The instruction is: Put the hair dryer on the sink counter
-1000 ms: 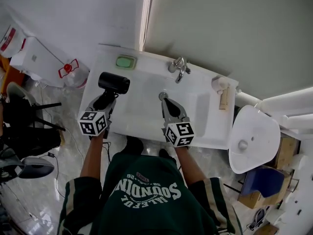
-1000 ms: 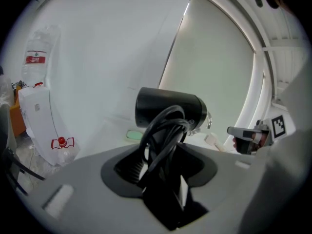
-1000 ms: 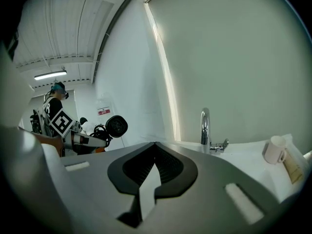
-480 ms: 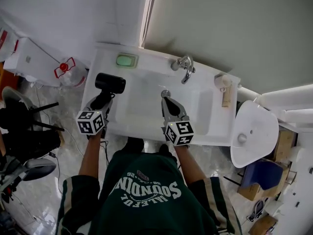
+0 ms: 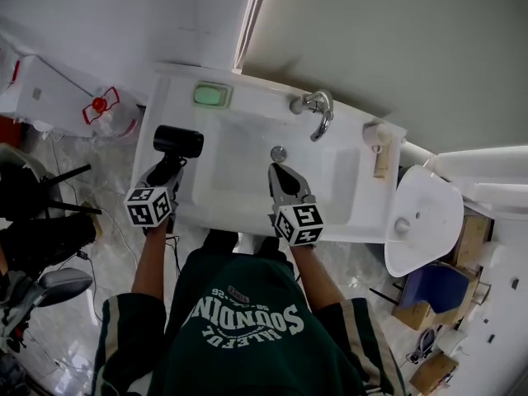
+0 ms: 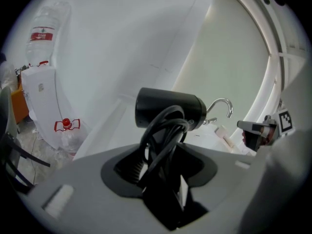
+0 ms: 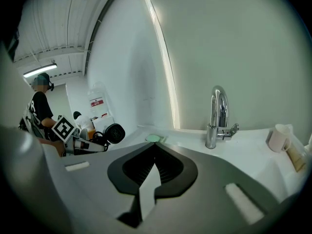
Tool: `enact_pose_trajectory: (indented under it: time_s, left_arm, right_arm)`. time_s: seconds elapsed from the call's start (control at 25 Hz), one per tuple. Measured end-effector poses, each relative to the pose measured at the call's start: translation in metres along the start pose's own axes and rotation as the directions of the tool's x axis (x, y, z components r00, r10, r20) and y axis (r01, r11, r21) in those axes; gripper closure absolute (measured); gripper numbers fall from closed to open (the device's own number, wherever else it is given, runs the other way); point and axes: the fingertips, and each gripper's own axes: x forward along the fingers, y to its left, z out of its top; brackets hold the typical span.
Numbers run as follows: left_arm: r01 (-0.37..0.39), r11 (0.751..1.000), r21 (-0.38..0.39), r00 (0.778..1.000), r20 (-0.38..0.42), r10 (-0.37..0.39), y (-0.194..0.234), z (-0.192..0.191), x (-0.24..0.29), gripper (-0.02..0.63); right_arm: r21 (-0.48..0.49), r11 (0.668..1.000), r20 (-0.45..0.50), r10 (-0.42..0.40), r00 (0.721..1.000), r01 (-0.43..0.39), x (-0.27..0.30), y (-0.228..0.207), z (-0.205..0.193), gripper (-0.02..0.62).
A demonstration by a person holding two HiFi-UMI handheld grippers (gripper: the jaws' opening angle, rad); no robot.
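We have the dryer clamped by its handle in our left gripper, with the cord looped between the jaws. Its black barrel lies crosswise over the left strip of the counter, just beside the basin. We cannot tell whether it touches. A green soap sits behind it by the wall. Our right gripper hangs over the basin, jaws pressed together on nothing, pointing toward the faucet.
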Motion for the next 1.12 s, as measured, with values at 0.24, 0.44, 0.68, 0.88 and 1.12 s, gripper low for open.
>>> enact_pose_trajectory:
  time_s: [0.24, 0.44, 0.68, 0.88, 1.12]
  left_arm:
    - [-0.004, 1.000, -0.002, 1.000, -0.020, 0.004, 0.006, -0.006, 0.010, 0.367]
    - [-0.016, 1.000, -0.002, 0.999, -0.028, 0.016, 0.014, -0.005, 0.022, 0.367]
    - [-0.034, 0.999, 0.012, 0.998, -0.048, 0.035, 0.025, -0.002, 0.036, 0.367]
    - [-0.042, 0.999, 0.031, 0.997, -0.058, 0.044, 0.032, 0.003, 0.051, 0.367]
    - [-0.069, 0.997, 0.025, 0.994, -0.078, 0.071, 0.046, 0.006, 0.067, 0.367]
  right_arm:
    - [0.003, 1.000, -0.015, -0.009, 1.000, 0.009, 0.003, -0.002, -0.004, 0.593]
    - [0.016, 0.999, -0.017, -0.029, 0.999, 0.029, 0.004, -0.009, -0.009, 0.594]
    - [0.030, 0.998, -0.017, -0.057, 0.998, 0.057, 0.000, -0.015, -0.012, 0.593]
    - [0.042, 0.995, -0.008, -0.094, 0.996, 0.094, -0.009, -0.026, -0.011, 0.594]
    - [0.053, 0.991, -0.002, -0.125, 0.992, 0.124, -0.014, -0.036, -0.008, 0.594]
